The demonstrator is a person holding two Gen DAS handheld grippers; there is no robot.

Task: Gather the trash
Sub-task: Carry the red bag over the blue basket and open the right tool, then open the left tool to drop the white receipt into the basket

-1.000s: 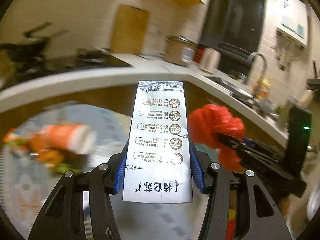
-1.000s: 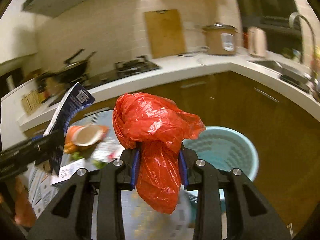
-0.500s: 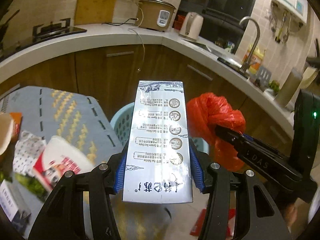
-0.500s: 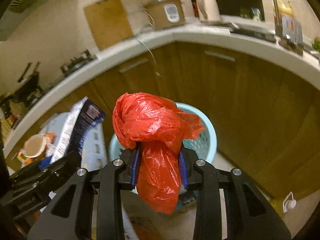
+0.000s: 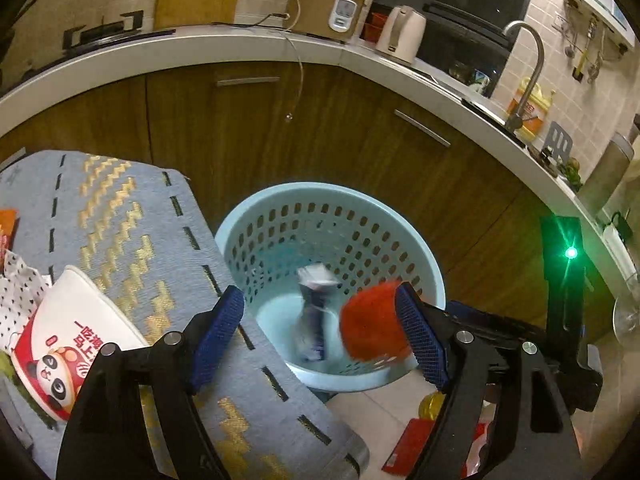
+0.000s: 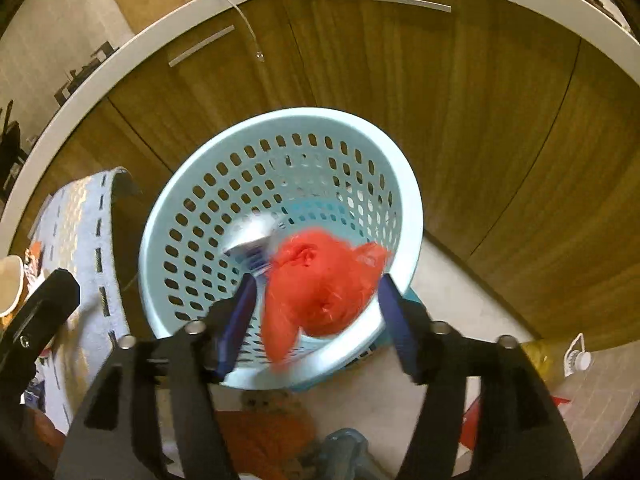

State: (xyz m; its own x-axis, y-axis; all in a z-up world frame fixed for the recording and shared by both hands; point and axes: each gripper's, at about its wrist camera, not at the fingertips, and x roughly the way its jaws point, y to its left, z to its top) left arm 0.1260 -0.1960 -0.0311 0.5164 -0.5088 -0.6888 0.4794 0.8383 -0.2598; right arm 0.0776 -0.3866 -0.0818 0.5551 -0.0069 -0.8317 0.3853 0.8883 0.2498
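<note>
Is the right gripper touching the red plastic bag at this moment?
Apart. The right wrist view shows the right gripper opening, with gaps between both pads and the red plastic bag above the basket.

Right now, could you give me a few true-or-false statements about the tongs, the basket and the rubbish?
1. The pale blue perforated plastic basket stands on the floor by wooden cabinets. True.
2. The right tongs clamp the crumpled red plastic bag. False: they are opening, and the bag is dropping free over the basket.
3. The left tongs carry the silver printed carton. False: they are opening with nothing between them; the carton is in the basket.
4. A white paper cup with red print lies on the blue patterned cloth. True.
</note>
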